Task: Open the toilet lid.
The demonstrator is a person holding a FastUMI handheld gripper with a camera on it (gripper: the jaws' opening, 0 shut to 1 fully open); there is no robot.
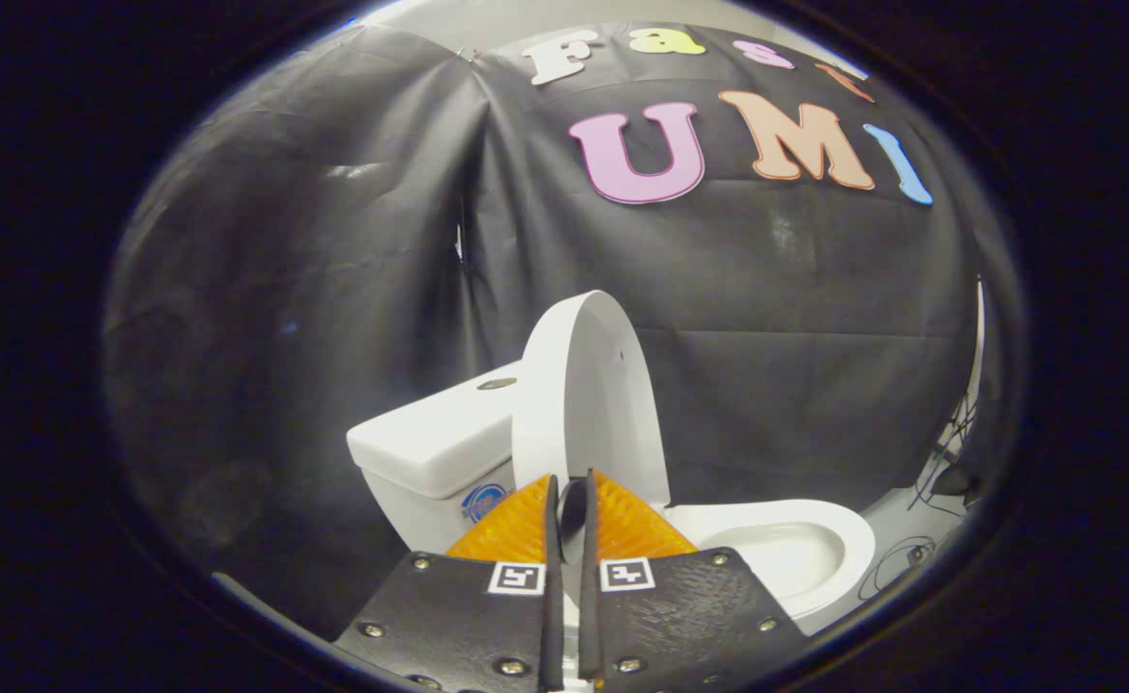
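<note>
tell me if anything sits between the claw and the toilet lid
Nothing visible does. The lid stands raised, leaning back by the tank, with the bowl open below. The claw is right in front of the lid's lower part, its fingers nearly closed with only a thin gap; whether they touch the lid is unclear.

ahead: raised toilet lid stands upright just beyond the nearly closed gripper, blocking | beside lid: tank blocks | other side: open bowl, free room above | beyond: cloth wall
</note>
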